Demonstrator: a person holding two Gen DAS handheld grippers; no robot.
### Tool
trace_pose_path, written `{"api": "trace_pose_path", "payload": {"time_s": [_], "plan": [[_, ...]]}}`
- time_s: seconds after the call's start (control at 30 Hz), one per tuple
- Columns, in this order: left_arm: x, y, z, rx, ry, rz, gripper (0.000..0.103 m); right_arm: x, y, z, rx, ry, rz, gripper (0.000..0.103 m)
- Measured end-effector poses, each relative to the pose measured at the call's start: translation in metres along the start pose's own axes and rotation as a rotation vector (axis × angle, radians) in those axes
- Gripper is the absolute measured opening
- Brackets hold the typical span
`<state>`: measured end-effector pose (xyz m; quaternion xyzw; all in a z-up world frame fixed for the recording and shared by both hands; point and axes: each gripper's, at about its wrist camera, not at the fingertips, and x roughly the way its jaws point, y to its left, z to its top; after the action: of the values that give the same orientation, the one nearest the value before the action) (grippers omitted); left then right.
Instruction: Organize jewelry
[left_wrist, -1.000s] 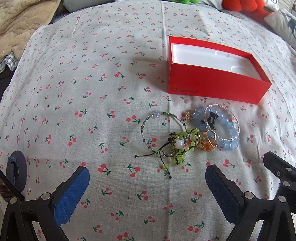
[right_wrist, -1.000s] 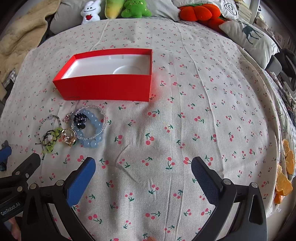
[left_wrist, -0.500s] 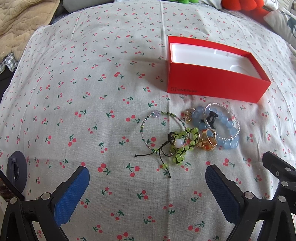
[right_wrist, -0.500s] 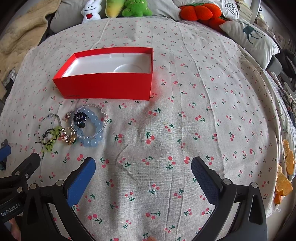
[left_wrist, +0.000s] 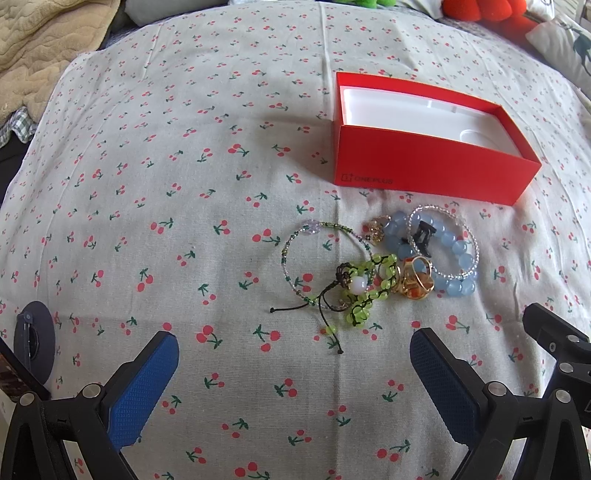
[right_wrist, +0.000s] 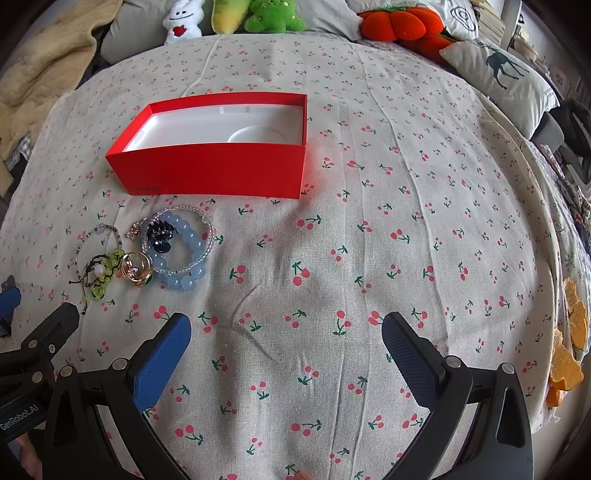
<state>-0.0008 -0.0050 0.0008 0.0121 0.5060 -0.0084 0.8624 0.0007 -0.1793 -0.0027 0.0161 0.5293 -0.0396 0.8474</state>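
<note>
Cherry-print cloth (left_wrist: 184, 184) covers the bed, with plush toys (right_wrist: 273, 16) and a deer-print pillow (right_wrist: 498, 77) along its far edge at 12 to 1 o'clock in the right wrist view. An open red box (left_wrist: 432, 173) with a white liner reads "ONEPLUS" on its near wall. The jewelry lies in a loose cluster on the cloth just in front of that wall, at the box's 6 o'clock: a blue bead bracelet (left_wrist: 456, 258), a gold ring (left_wrist: 415, 280), a green beaded bracelet (left_wrist: 369, 288) and a thin seed-bead bracelet (left_wrist: 291, 254), several touching. "GenRobot.AI" is printed on the left gripper's body in the right wrist view. The left gripper (left_wrist: 295, 369) and the right gripper (right_wrist: 286, 347) both hang above the cloth with fingers spread wide, holding nothing. Compared with a second ago, nothing has shifted noticeably; the cluster and box sit as before.
</note>
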Motion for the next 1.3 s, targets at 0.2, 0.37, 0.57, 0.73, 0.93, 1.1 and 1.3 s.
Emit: {"api": "trace_pose_path", "payload": {"time_s": [0.2,0.37,0.57,0.73,0.93,1.1,1.3], "plan": [[-0.001,0.002,0.0,-0.007,-0.011,-0.004,0.103,0.0,0.0,-0.001,-0.003,-0.003,-0.006,0.103],[-0.004,0.002,0.007,0.002,-0.01,0.011,0.103,0.0,0.001,0.0,-0.005,-0.001,-0.007,0.103],[-0.003,0.008,0.007,0.007,0.027,0.022,0.103,0.0,0.0,0.001,-0.001,-0.025,-0.008,0.103],[-0.008,0.016,0.021,0.005,0.02,0.046,0.103,-0.001,-0.006,0.011,0.022,-0.004,0.03,0.103],[-0.002,0.03,0.046,-0.015,0.085,-0.021,0.103,-0.002,-0.006,0.038,0.038,0.055,0.105,0.103],[0.016,0.041,0.057,-0.04,0.191,-0.115,0.099,0.007,-0.005,0.058,0.048,0.074,0.218,0.097],[0.043,0.05,0.057,-0.103,0.217,-0.203,0.078,0.034,0.007,0.068,0.079,0.135,0.38,0.071]]}}
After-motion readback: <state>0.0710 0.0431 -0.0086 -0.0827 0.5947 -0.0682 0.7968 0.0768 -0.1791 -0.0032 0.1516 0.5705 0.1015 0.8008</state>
